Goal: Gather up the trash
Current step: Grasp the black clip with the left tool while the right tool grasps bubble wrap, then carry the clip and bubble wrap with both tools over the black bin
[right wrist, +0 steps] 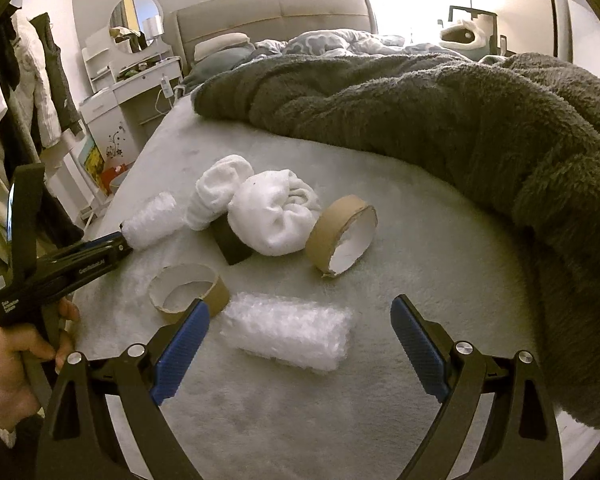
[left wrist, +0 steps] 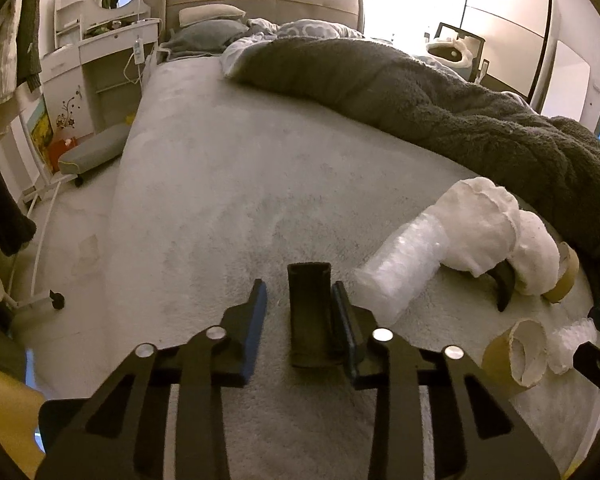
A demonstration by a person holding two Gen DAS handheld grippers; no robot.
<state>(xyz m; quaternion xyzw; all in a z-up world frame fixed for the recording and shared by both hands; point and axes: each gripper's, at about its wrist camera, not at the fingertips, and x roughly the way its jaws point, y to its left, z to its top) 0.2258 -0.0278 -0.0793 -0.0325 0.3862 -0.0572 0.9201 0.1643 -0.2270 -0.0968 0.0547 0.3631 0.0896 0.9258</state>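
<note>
Trash lies on the grey bed (left wrist: 220, 168). My left gripper (left wrist: 300, 296) is open, its jaws either side of a black rectangular tube (left wrist: 310, 316) that lies against the right finger. A bubble-wrap roll (left wrist: 400, 268) lies just to its right. My right gripper (right wrist: 300, 320) is open wide above a bubble-wrap piece (right wrist: 288, 332). Ahead of it are a cardboard tape ring (right wrist: 184, 288), a larger cardboard ring (right wrist: 340, 236), white crumpled wads (right wrist: 276, 216) and a black piece (right wrist: 230, 244). The left gripper also shows in the right wrist view (right wrist: 118, 240), beside the bubble-wrap roll (right wrist: 150, 220).
A thick dark grey blanket (right wrist: 440, 120) covers the bed's right and far side. Pillows (left wrist: 212, 24) lie by the headboard. A white dressing table (left wrist: 104, 48) and a stool (left wrist: 94, 152) stand left of the bed. Clothes (right wrist: 40, 80) hang at far left.
</note>
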